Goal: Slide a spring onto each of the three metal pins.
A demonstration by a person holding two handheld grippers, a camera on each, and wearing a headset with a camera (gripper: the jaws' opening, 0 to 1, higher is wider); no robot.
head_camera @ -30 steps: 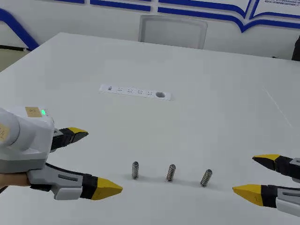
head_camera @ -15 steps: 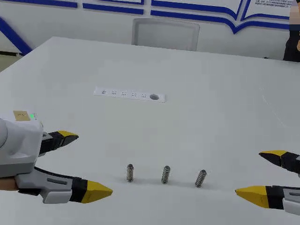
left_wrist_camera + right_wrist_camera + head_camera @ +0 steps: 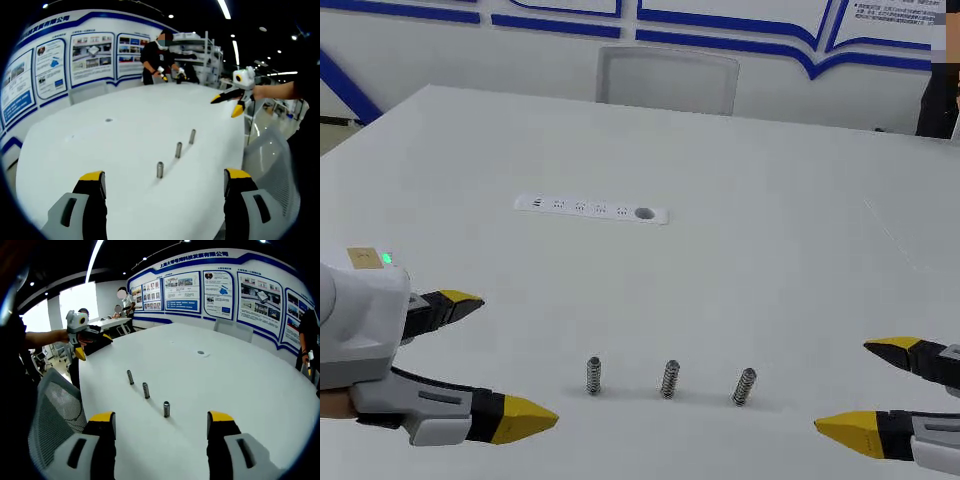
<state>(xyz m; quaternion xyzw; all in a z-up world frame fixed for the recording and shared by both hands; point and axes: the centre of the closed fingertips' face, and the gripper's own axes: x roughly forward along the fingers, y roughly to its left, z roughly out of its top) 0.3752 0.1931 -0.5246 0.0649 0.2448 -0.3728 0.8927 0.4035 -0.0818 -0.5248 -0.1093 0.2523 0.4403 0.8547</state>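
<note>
Power strip (image 3: 590, 209) lies beyond 3 spring-covered pins (image 3: 668, 379); left hand-held gripper (image 3: 515, 359) and right hand-held gripper (image 3: 843, 385) gape empty.

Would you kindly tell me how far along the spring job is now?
Done, it seems: the left spring, middle spring and right spring each stand upright, presumably over a pin. In hand: nothing; the left tool and right tool are open and empty. Left: apparently nothing.

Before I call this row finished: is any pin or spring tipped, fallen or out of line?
Nothing stands out. The left pin, middle pin and right pin stand upright in one even row on the table, each already wearing a spring. The left gripper and right gripper are open, holding nothing.
</note>
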